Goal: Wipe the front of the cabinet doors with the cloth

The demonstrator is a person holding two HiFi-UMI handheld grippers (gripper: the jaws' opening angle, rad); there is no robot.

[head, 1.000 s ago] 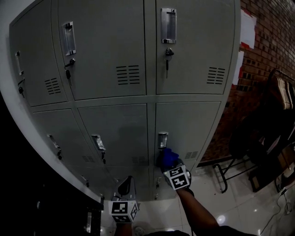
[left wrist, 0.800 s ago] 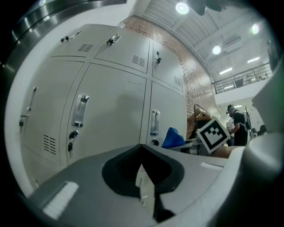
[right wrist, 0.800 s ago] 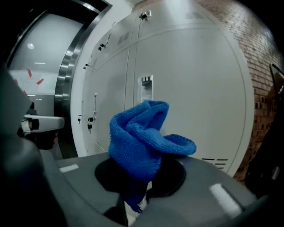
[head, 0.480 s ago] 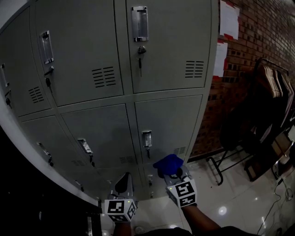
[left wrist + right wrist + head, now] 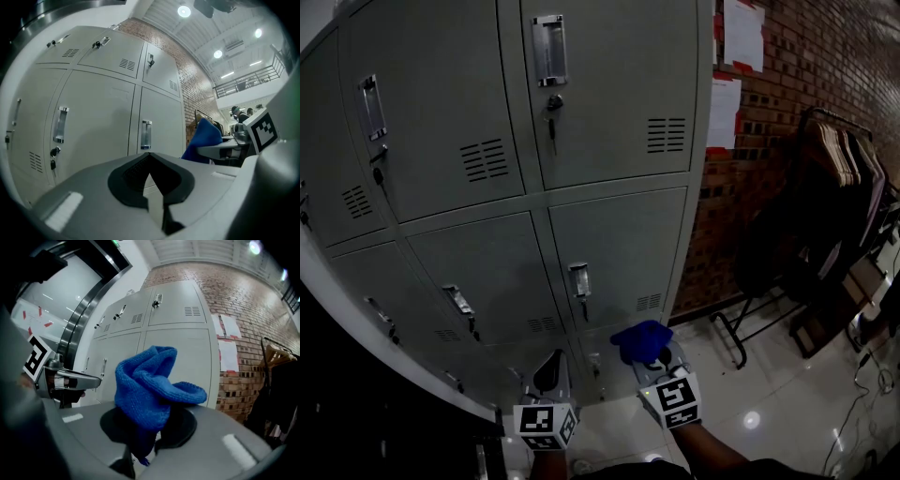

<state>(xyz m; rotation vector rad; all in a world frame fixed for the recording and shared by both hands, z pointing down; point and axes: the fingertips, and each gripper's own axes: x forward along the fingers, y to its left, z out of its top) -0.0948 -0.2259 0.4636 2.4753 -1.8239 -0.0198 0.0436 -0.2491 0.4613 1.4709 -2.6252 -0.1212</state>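
Grey metal cabinet doors (image 5: 619,246) with handles and vents fill the head view; they also show in the left gripper view (image 5: 96,131) and the right gripper view (image 5: 176,350). A bunched blue cloth (image 5: 641,338) is pinched in my right gripper (image 5: 651,355), low and in front of the bottom right door, apart from it. In the right gripper view the cloth (image 5: 151,389) bulges above the shut right gripper (image 5: 140,452). My left gripper (image 5: 552,369) is held low beside it, shut and empty (image 5: 153,188). The left gripper view catches the cloth (image 5: 202,139) at its right.
Keys hang from the locks under the upper handles (image 5: 549,49). A brick wall (image 5: 750,141) with paper sheets (image 5: 741,33) adjoins the cabinet on the right. A rack of hanging clothes (image 5: 830,187) and a metal chair frame (image 5: 741,333) stand on the glossy tile floor (image 5: 769,412).
The right gripper with the cloth has come off the lower door by its handle, drawing back and to the right. The view has swung right. The left gripper has stayed put.
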